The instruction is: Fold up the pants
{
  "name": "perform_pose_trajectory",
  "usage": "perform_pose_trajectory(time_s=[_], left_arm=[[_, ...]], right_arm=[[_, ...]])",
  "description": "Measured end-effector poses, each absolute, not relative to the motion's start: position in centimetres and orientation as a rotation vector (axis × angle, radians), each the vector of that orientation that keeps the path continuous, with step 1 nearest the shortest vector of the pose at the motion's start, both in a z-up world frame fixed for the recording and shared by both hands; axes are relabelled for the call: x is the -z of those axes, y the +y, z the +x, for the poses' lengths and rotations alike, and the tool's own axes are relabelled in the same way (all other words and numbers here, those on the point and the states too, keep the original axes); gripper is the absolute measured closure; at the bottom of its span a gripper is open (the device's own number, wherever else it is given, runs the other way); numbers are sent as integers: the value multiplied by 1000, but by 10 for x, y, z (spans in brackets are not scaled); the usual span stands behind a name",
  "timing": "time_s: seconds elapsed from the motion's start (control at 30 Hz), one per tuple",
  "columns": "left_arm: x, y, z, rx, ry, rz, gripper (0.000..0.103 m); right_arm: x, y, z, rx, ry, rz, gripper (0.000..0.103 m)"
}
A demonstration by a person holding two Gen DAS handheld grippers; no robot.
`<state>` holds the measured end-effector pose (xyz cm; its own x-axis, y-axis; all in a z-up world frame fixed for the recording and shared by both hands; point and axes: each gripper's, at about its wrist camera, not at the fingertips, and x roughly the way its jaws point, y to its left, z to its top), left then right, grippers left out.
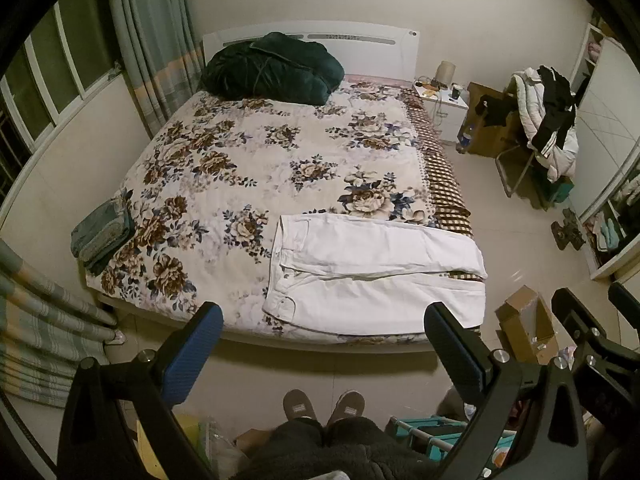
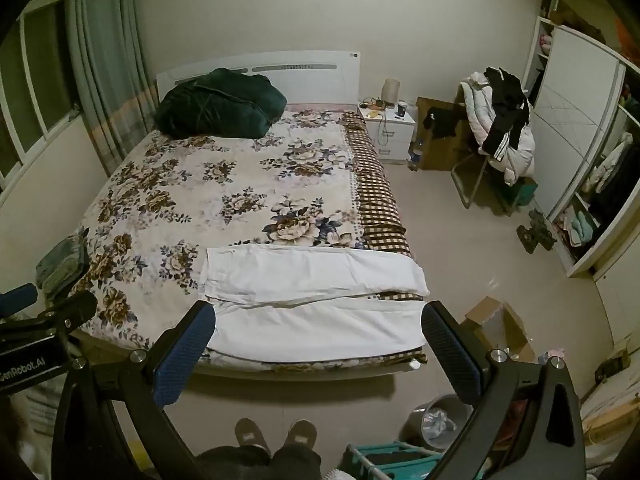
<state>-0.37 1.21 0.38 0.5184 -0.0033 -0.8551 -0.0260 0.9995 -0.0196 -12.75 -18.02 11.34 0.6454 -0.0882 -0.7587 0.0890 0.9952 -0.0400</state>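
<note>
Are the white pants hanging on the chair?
No, the white pants lie spread flat on the flowery bedspread at the foot of the bed, while the chair by the wall holds other clothes.

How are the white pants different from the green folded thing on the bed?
The white pants are spread out long and flat near the bed's foot; the green folded clothes sit in a small thick stack at the bed's left edge. The pants are plain white, the stack dull green. Both lie on the flowered bedspread.

Dim bedrm: bed [image 1: 248, 160], curtained window [image 1: 60, 76]
</note>
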Motion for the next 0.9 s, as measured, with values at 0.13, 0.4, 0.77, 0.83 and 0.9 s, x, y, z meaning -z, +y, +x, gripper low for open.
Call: perform_pose_trajectory(time_s=[0.13, 0.4, 0.77, 0.83, 0.9], left_arm=[[-6, 13, -5, -16, 1022, -32, 0], [-11, 12, -1, -14, 1018, -33, 0], [-11, 13, -3, -13, 1010, -35, 0], [-11, 13, -3, -16, 1009, -35, 0], [-20, 13, 2, -16, 1009, -36, 0]], right_arm=[[-112, -167, -125, 92, 861, -3, 0], [-116, -165, -122, 93, 857, -5, 0], [-118, -163, -124, 87, 853, -6, 0], [-117, -164, -124, 89, 851, -6, 0], [-118, -162, -125, 87, 851, -7, 0]])
